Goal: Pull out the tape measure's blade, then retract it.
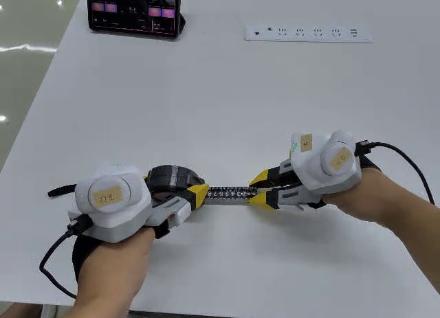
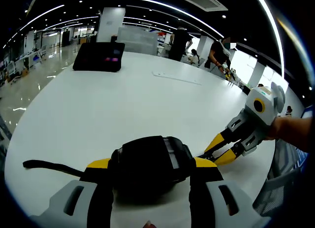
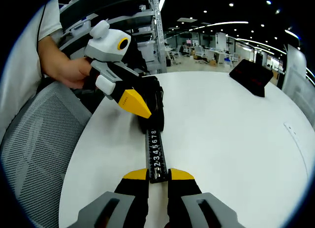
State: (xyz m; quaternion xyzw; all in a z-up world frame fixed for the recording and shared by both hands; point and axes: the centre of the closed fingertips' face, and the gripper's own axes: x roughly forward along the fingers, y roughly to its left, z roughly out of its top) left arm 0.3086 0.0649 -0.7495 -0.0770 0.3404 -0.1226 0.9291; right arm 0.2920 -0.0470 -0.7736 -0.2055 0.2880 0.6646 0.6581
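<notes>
Left gripper [image 1: 175,191], lower left of the head view: clenched across the sides of the black rounded tape measure case [image 1: 172,177], one yellow-tipped jaw on each flank. Same hold seen in the left gripper view, case [image 2: 150,161] at bottom centre between the jaws, thin black strap [image 2: 49,165] trailing off to the left.

Right gripper [image 1: 256,189], right of centre in the head view: pinched shut on the free end of the numbered steel blade [image 1: 230,193]. In the right gripper view, blade [image 3: 155,151] rising from bottom centre straight up to the case [image 3: 152,97] at centre left.

Key relation: case to the left, blade tip to the right, long axis running left to right across the lower part of the head view, low over the white table [image 1: 206,105]. Short length drawn out. Right gripper nearer the tip, left nearer the case. Further pulling probably means moving right along that line; retracting, back left toward the case mouth, in line with the blade to avoid a kink.

Count: one tape measure, one blade, two grippers. Also one dark tablet screen [image 1: 134,10] at upper left and one white power strip [image 1: 307,33] at upper right, both well apart from the work.
</notes>
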